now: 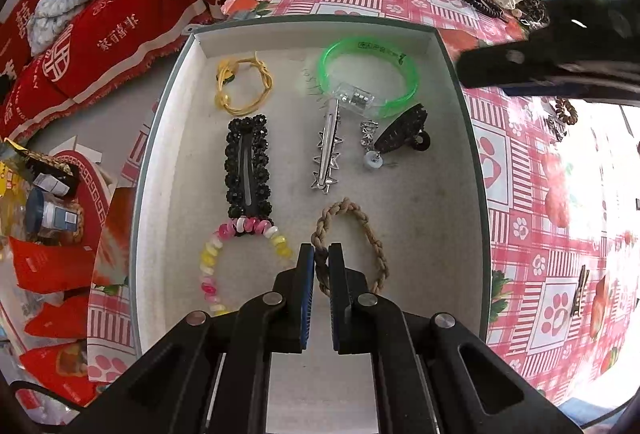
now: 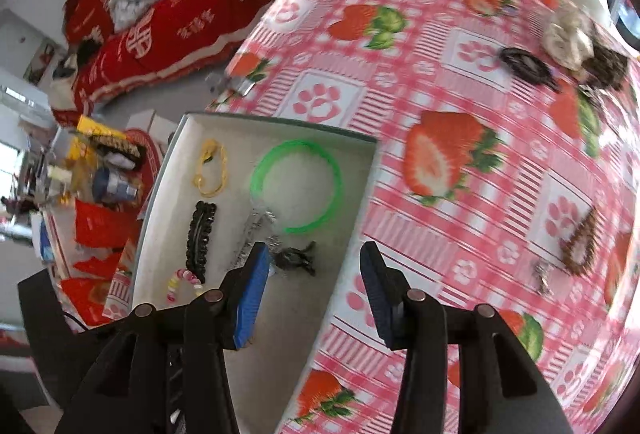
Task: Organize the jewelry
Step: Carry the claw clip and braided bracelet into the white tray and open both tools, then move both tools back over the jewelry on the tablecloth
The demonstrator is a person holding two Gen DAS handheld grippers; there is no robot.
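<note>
The left gripper (image 1: 320, 254) is clamped on the near-left side of a braided tan cord bracelet (image 1: 352, 238), which lies in the near right part of the grey tray (image 1: 460, 106), beside the pink and yellow bead bracelet (image 1: 240, 254). It looks light, soft and floppy; a pinch across the braid should hold, though the loop will likely sag. The right gripper (image 2: 314, 290) hangs apart and empty over the tray's right edge.
</note>
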